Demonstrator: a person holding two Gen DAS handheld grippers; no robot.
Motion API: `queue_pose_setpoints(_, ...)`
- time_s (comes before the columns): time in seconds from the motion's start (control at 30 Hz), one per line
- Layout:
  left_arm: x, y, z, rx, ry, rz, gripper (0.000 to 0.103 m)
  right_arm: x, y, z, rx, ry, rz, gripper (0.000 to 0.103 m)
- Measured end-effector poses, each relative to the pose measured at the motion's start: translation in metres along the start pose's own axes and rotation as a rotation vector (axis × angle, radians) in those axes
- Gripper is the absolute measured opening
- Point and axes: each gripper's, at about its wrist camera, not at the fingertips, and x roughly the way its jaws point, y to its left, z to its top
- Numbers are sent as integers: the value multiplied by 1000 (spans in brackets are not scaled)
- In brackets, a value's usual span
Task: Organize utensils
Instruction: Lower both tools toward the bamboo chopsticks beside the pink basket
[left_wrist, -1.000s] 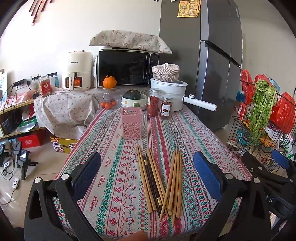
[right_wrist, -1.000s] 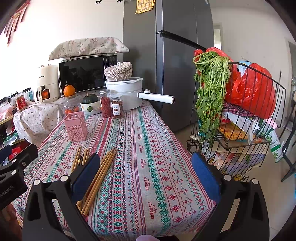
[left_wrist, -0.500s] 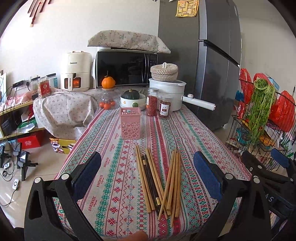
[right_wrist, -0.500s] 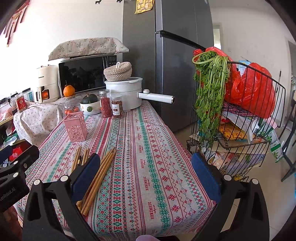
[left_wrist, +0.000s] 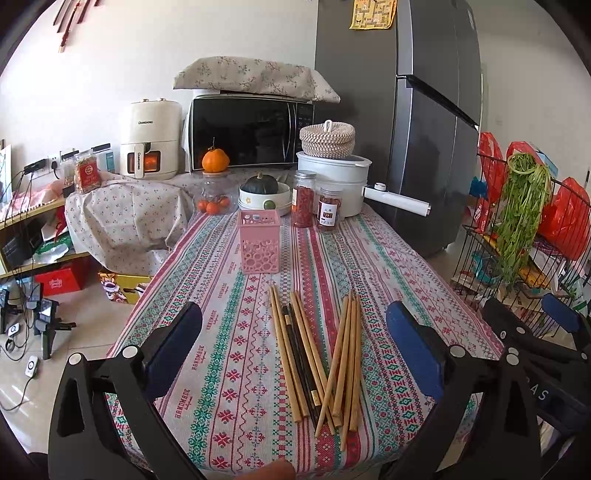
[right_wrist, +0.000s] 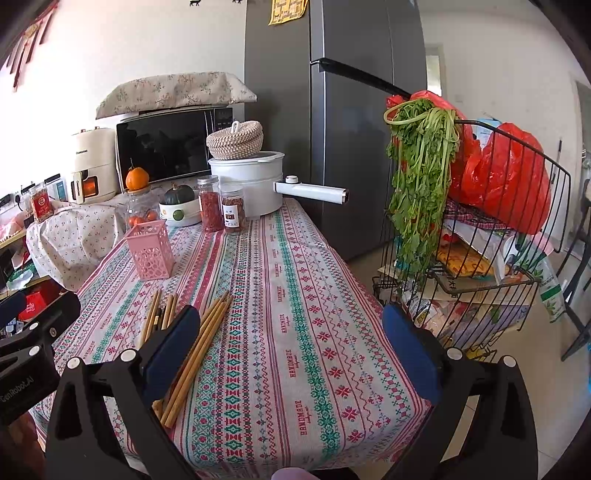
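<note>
chopsticks loose on the cloth, both grippers empty

a kitchen corner: a long table (left_wrist: 388, 266) under a striped patterned cloth, with a grey fridge (left_wrist: 424, 110) at 1 o'clock and a microwave (left_wrist: 251, 133) at 12 behind it. at the far end stand a white pot (left_wrist: 340, 181), two jars (left_wrist: 314, 206) and a bowl (left_wrist: 258, 199) with a squash.

the chopsticks (left_wrist: 317, 354) lie in a loose fan on the near part of the table, mostly pale wood with a dark pair among them, tips pointing toward 12. the pink holder (left_wrist: 258, 242) stands upright beyond them at 12, apart from the pile.

the left gripper (left_wrist: 295, 347) hovers over the near edge, jaws wide apart, the chopsticks lying between its pads in view but untouched. the right gripper (right_wrist: 291, 343) sits further toward 3 o'clock, jaws also wide apart and holding nothing; the chopsticks (right_wrist: 192, 339) show at its left pad. a wire rack (right_wrist: 498, 258) with greens stands at 3.
</note>
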Motion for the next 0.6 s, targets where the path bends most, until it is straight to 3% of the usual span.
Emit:
queue_pose_setpoints(0.23, 5, 3, 0, -16, 17, 4, 96, 3, 0, 0, -3, 18, -8, 96)
queue_pose_setpoints(0.33, 22, 11, 2, -46, 104, 21, 96, 14, 2, 2, -10, 84, 9, 96)
queue_pose_setpoints(0.47, 65, 24, 12, -70, 298, 34, 96, 44, 6, 9, 1, 257, 86, 96)
queue_pose_setpoints(0.6, 107, 31, 26, -76, 470, 1, 96, 82, 12, 23, 52, 431, 190, 96)
